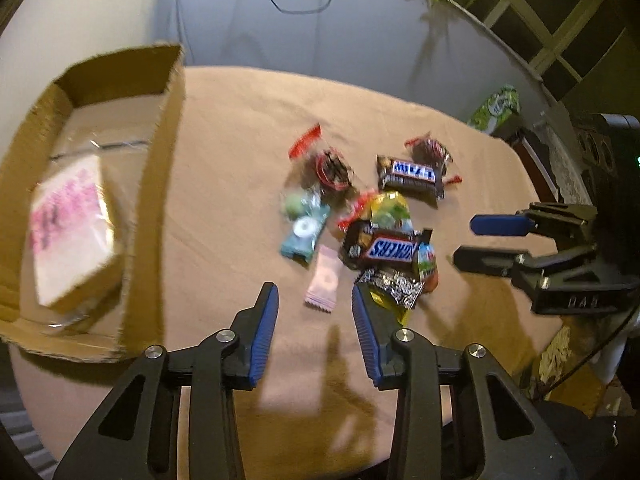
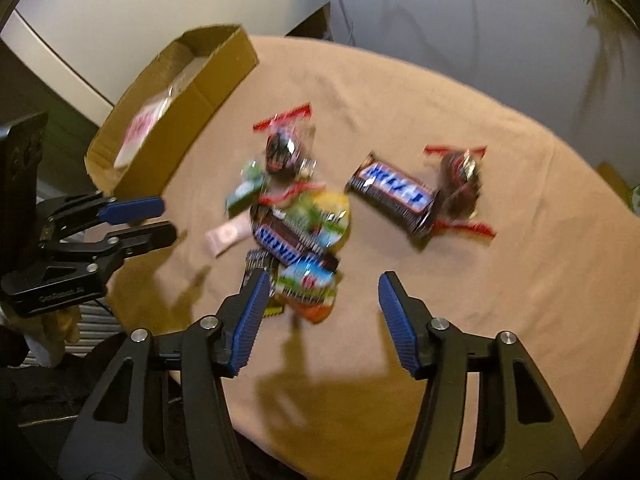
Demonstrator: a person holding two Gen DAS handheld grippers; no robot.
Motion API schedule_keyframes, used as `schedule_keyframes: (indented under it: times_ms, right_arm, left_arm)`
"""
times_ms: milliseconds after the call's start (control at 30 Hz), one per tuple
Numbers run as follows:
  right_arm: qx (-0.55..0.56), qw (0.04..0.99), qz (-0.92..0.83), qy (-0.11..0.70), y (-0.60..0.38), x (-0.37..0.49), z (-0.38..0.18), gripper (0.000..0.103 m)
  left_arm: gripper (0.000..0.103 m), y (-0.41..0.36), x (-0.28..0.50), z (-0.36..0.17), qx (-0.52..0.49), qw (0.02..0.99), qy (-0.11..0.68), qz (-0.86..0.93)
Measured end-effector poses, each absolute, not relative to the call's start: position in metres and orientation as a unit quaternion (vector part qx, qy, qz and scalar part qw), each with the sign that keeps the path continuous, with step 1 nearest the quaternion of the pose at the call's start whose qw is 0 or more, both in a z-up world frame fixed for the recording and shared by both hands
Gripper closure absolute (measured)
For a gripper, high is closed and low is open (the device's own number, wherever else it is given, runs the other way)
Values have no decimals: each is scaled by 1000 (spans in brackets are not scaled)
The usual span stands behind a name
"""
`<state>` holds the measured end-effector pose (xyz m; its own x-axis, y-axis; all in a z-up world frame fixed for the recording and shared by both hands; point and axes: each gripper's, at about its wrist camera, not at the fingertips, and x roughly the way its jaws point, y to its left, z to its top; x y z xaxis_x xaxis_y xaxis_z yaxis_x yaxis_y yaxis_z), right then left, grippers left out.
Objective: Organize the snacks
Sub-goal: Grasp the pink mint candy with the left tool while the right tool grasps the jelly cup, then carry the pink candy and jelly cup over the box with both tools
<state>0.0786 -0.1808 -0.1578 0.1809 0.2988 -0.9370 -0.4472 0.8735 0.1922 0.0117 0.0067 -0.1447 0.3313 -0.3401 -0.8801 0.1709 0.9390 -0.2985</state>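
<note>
- A cardboard box [image 1: 160,184] sits at the far left of the worktop [image 1: 240,120], which is covered in a tan cloth; inside the box lies a white packet with pink print [image 1: 72,232].
- The left claw [image 1: 314,300] hangs over the near edge of the cloth with its blue pads apart and nothing pressed between them; a small pale pink sachet [image 1: 326,280] lies on the cloth in the line of the gap, untouched.
- Just right of the sachet is the main heap of snacks: a teal mint packet [image 1: 304,232], a Snickers bar [image 1: 386,250] lying on top, a yellow-green pouch [image 1: 390,208] under it, and a silver-patterned wrapper [image 1: 394,286] at the near side.
- Farther off lie a clear bag with a red strip [image 1: 320,156], a second dark chocolate bar [image 2: 394,194] with blue lettering (print too blurred to read), and beside it a dark round sweet with red wrapper ends [image 2: 460,180].
- The right claw [image 2: 320,292] is released too, pads wide apart, above the near side of the heap; its left pad overlaps the heap's edge, and whether it touches I cannot tell.
</note>
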Motion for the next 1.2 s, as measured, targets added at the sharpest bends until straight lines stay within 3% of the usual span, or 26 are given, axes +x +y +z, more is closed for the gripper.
schedule_keyframes:
  times_ms: [433,567,833,900,967,1200]
  right_arm:
    - [-56,750,232,617,-169,73,-200,52]
    - [-51,748,233,619,-169,73,-202,63]
    - [-51,746,234,622,-174,66,-202,64]
    - [-48,746,231,623,-177,66,-202,65]
    - [-46,747,229,622,-179,66,-201,65]
    - [-40,747,228,624,-178,74,-202,66]
  left_arm:
    - [71,-15,20,-172,-41,794,581,-175]
    - [71,-19,23,-178,-31,794,582,-171]
    - [71,-25,29,-180,-17,801,573,-174]
    - [74,-27,28,-181,-3,804,569,-174]
    - [86,-26,30,-181,4,807,567,-167]
    - [86,-22,30,-180,-4,808,566,-166]
